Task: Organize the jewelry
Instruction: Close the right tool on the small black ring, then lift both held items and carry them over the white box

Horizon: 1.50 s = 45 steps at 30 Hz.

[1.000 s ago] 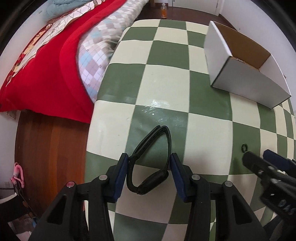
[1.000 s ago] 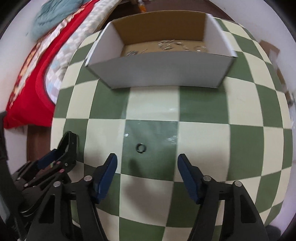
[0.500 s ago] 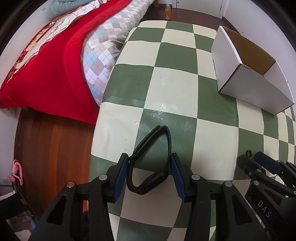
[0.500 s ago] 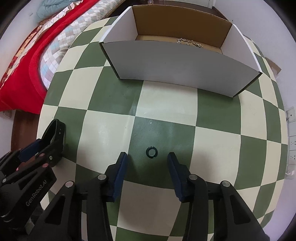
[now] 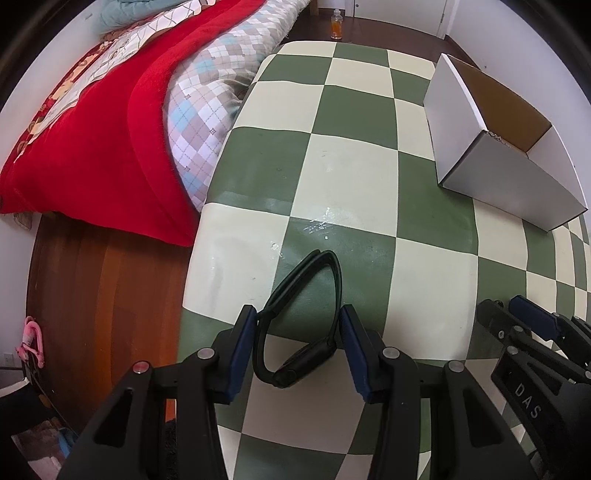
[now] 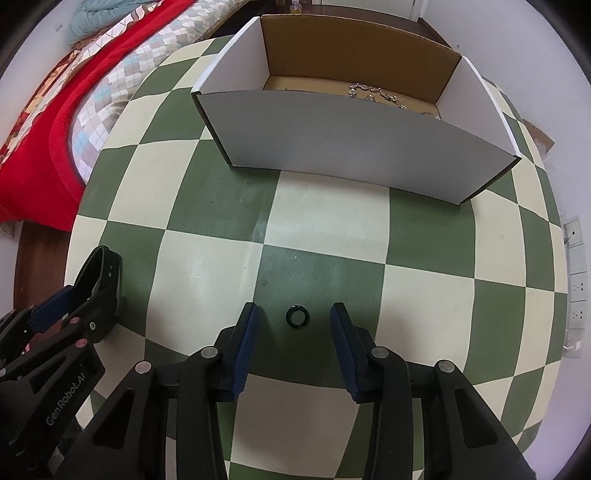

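The right claw (image 6: 293, 323) has moved in over the small black ring (image 6: 296, 316), which now sits between its parted blue pads, untouched, on a green square of the checkered table (image 6: 328, 236). The left claw (image 5: 298, 338) pinches the black smartwatch (image 5: 297, 325) by its looped strap. The open cardboard box (image 6: 354, 144) holds silver chains. A red-blanketed bed (image 5: 92, 140) borders the table above wooden flooring.

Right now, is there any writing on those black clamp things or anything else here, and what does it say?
"DAS" on the body of the right gripper, seen from the left wrist view.
"GenRobot.AI" on the body of the left gripper, seen from the right wrist view.
The bottle by the far wall: its label is too small to read.
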Motion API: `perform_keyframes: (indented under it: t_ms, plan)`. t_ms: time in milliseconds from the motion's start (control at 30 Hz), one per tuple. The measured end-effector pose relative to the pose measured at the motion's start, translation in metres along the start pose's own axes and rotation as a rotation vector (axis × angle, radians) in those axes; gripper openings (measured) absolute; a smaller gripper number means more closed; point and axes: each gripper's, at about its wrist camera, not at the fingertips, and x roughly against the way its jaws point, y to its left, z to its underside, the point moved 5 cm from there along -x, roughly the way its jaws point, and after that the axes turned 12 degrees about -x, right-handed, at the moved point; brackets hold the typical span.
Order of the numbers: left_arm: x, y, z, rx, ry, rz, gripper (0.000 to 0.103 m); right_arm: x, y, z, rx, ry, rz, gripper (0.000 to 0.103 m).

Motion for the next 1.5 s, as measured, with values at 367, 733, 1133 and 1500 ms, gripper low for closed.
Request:
perform_keyframes:
  t_ms: [367, 733, 1133, 1500]
  plan:
    - [0.003, -0.003, 0.001, -0.006, -0.008, 0.006, 0.042, 0.001, -0.010, -0.005, -0.013, -0.018, 0.014, 0.013]
    - [0.017, -0.016, -0.002, -0.030, -0.032, 0.029, 0.043, 0.018, -0.040, 0.000, -0.111, -0.037, -0.046, 0.013]
    - [0.039, -0.072, -0.026, -0.071, -0.075, 0.123, 0.043, 0.068, -0.108, -0.008, -0.257, -0.078, -0.128, 0.013]
    - [0.088, -0.102, -0.115, -0.135, -0.175, 0.213, 0.043, 0.127, -0.115, -0.065, -0.272, -0.184, -0.206, 0.013]
